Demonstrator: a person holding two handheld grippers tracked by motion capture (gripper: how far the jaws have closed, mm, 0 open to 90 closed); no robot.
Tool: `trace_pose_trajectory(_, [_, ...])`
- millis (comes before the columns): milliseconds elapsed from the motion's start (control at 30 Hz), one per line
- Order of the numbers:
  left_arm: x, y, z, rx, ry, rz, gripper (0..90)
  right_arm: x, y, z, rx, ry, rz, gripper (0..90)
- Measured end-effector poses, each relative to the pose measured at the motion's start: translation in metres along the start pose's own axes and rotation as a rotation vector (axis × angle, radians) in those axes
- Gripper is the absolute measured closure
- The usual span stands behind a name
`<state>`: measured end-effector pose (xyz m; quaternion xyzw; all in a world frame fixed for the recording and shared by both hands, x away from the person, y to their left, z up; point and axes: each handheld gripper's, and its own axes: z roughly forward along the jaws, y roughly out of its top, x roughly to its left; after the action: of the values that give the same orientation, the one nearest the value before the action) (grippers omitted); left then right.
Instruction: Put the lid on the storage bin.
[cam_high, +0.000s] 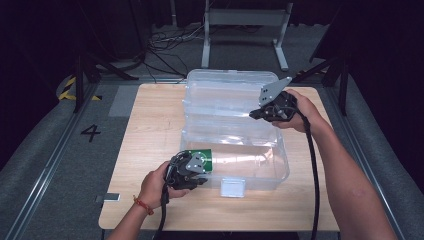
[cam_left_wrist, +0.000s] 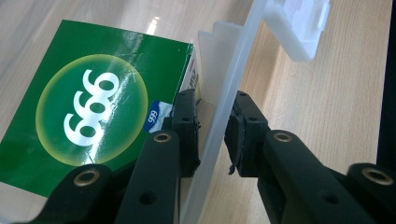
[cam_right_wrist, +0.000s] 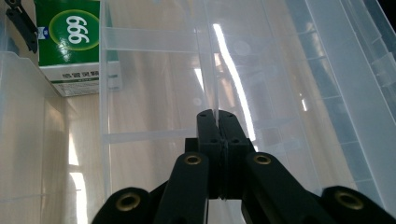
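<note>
My left gripper (cam_left_wrist: 212, 135) straddles the clear box's (cam_high: 280, 165) front wall beside the green carton (cam_left_wrist: 93, 107); my right gripper (cam_right_wrist: 218, 122) pinches its lid (cam_high: 225, 95)

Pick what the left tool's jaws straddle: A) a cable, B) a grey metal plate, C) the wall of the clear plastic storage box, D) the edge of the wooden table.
C: in the left gripper view, the left tool has one jaw inside and one outside the clear plastic storage box's wall, beside the green carton.

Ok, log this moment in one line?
left tongs: astride bin front wall | right tongs: shut on lid edge | green box: inside bin
</note>
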<state>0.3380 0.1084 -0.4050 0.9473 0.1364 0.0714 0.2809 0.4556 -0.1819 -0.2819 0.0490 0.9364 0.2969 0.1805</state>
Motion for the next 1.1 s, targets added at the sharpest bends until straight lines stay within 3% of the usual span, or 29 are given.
trace_pose_trajectory(467, [-0.002, 0.001, 0.0, 0.007, 0.006, -0.005, 74.0, 0.026, -0.002, -0.012, -0.032, -0.012, -0.01, 89.9])
trace_pose_trajectory(633, [-0.003, 0.001, 0.0, 0.002, 0.001, -0.011, 73.3, 0.037, -0.008, -0.017, -0.057, -0.026, 0.011, 89.8])
trace_pose_trajectory(767, [-0.004, 0.001, 0.0, 0.003, -0.001, -0.01, 72.8, 0.043, -0.011, -0.019, -0.072, -0.035, 0.03, 89.7])
trace_pose_trajectory(1100, [-0.005, 0.001, 0.0, 0.0, -0.003, -0.013, 72.3, 0.053, -0.012, -0.022, -0.085, -0.022, 0.021, 89.8])
